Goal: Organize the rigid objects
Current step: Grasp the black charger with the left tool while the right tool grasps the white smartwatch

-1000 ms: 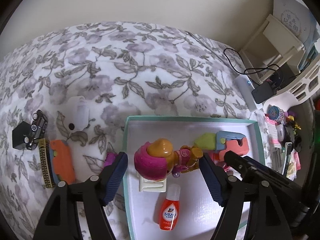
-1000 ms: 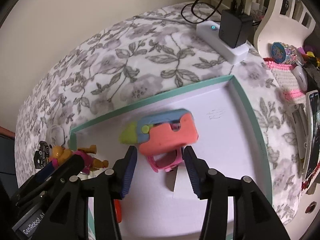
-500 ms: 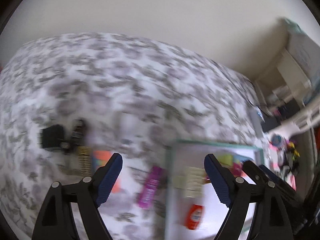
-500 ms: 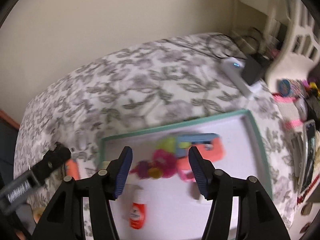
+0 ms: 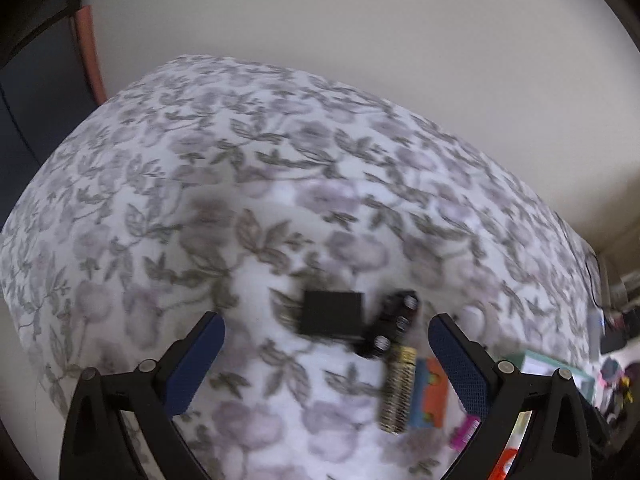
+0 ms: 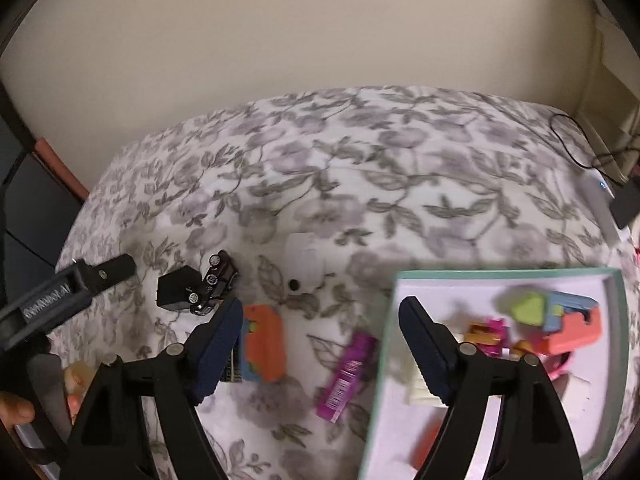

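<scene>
The floral bedspread (image 5: 248,184) carries a black box (image 5: 332,316), a dark toy car (image 5: 394,322), a gold comb (image 5: 396,388) and an orange block (image 5: 430,392). My left gripper (image 5: 326,356) hovers open just short of the box and car, holding nothing. In the right wrist view the box (image 6: 176,288), car (image 6: 216,284), orange block (image 6: 262,342), a magenta tube (image 6: 348,372) and a white item (image 6: 306,264) lie left of the teal-rimmed tray (image 6: 500,274). A toy gun (image 6: 568,320), a doll (image 6: 492,336) and a red bottle (image 6: 424,444) are in the tray. My right gripper (image 6: 322,344) is open and empty above the tube.
The left gripper's body (image 6: 60,296) reaches in from the left, a hand (image 6: 16,404) below it. A white power strip (image 6: 600,200) with a black adapter (image 6: 628,204) and cable sits at the bed's right edge. A wall backs the bed.
Both grippers pulled back from the tray, leaving the doll and toy gun inside it. The left gripper swung left to the black box and car; the right one shifted left.
</scene>
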`<state>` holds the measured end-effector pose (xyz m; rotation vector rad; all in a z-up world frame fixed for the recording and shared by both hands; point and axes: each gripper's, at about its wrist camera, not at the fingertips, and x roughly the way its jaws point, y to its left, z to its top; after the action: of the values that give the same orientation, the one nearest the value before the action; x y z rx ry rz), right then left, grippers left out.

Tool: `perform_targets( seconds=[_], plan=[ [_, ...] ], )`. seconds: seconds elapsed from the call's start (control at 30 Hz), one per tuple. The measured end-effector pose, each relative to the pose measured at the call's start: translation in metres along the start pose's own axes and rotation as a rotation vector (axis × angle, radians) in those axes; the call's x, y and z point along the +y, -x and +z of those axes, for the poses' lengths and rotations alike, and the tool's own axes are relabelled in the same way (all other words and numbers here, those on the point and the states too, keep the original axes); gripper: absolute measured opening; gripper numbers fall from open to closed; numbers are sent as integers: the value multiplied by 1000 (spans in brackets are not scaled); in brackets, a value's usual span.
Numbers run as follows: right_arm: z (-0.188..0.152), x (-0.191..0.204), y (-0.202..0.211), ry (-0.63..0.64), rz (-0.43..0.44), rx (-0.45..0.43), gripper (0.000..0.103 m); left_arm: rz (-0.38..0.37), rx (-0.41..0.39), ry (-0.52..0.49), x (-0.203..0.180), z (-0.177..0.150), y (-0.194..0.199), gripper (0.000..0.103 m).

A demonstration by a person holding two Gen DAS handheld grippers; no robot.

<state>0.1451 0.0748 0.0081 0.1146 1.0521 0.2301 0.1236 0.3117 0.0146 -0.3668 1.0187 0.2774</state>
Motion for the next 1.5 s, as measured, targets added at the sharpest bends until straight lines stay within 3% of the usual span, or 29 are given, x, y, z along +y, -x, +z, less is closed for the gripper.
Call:
perform_targets(
  seconds=[0.2, 0.63, 0.87, 0.93, 1.1, 1.23, 1.5],
  plan=[
    [2, 14, -32, 21, -16, 19, 81, -5, 38, 23, 9, 7, -25, 103],
    [13, 16, -91, 39, -37, 63, 81, 37, 132, -49, -12, 5, -87, 102],
    [14, 16, -107, 53, -76, 77, 78, 75, 153, -69, -13, 3, -98, 90],
    [13, 19, -109, 76, -108, 68, 73, 84, 161, -78, -15, 2, -101, 79],
    [10, 29, -111, 140, -159, 49, 62, 100, 161, -90, -18, 0, -104, 69],
    [8, 34, -106, 166, -152, 41, 38, 98, 158, -93, -19, 0, -104, 69],
    [8, 36, -94, 178, -127, 26, 37, 96, 136, -71, -15, 4, -93, 69]
  ],
)
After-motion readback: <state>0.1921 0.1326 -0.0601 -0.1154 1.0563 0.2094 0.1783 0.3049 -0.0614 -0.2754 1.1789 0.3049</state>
